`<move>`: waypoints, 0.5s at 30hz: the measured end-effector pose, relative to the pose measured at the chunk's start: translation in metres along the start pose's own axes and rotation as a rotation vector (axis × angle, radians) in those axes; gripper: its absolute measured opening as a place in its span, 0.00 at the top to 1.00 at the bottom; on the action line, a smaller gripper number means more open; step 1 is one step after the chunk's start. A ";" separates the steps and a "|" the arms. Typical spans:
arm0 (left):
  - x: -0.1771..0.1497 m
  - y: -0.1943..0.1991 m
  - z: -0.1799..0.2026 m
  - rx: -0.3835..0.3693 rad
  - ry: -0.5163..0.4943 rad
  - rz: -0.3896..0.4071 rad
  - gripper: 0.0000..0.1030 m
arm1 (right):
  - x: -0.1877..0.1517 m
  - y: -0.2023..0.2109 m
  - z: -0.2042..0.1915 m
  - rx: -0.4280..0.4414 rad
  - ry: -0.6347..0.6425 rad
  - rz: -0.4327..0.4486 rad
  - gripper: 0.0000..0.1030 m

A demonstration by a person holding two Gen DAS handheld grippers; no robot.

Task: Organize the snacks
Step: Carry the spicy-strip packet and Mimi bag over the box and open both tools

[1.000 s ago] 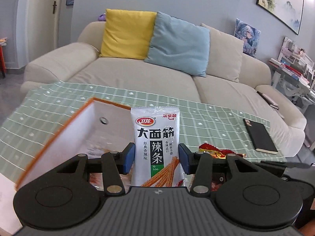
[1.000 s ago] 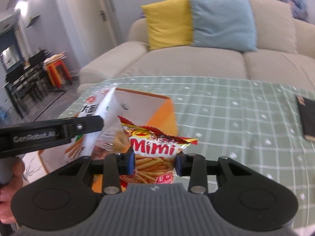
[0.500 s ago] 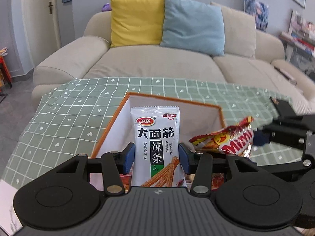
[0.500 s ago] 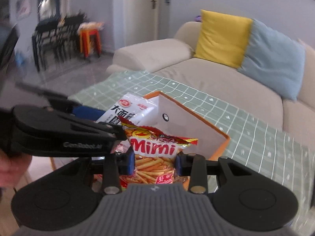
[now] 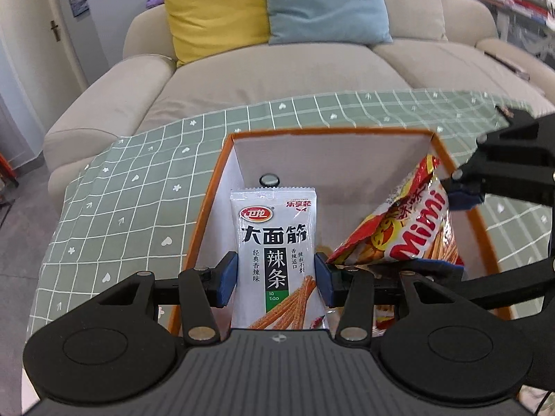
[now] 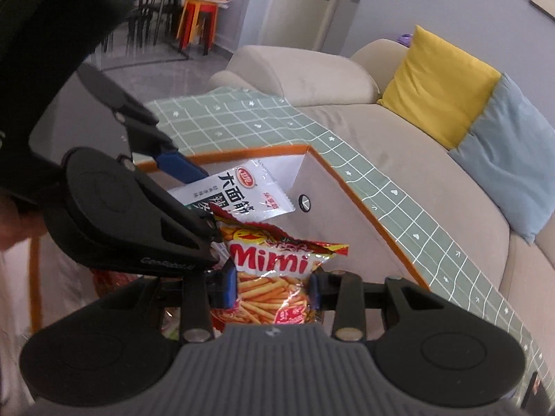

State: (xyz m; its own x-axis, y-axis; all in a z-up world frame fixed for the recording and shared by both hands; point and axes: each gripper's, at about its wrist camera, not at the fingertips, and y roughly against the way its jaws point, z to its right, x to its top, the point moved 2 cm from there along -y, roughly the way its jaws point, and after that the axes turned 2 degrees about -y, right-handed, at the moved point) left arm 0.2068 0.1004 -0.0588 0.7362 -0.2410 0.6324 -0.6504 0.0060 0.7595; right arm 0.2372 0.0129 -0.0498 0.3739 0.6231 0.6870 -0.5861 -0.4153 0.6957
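Two snack packets held over an open orange-rimmed box on a green checked tablecloth.

Left: the left gripper is clamped on a white spicy-strip packet, upright above the box's left half. Right: the right gripper is clamped on a red Mimi packet, tilted, over the right half, beside but apart from the white packet. Far side: a beige sofa with a yellow cushion and a blue cushion.
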 end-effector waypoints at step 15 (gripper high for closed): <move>0.000 -0.040 0.009 0.072 -0.088 -0.139 0.47 | -0.015 -0.046 0.014 -0.032 -0.009 -0.097 0.64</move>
State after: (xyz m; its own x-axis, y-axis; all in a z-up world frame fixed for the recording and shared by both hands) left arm 0.2308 0.0914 -0.0903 0.8026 -0.3188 0.5042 -0.5578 -0.1015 0.8237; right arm 0.2683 0.0135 -0.0893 0.4365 0.6531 0.6188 -0.5697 -0.3317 0.7519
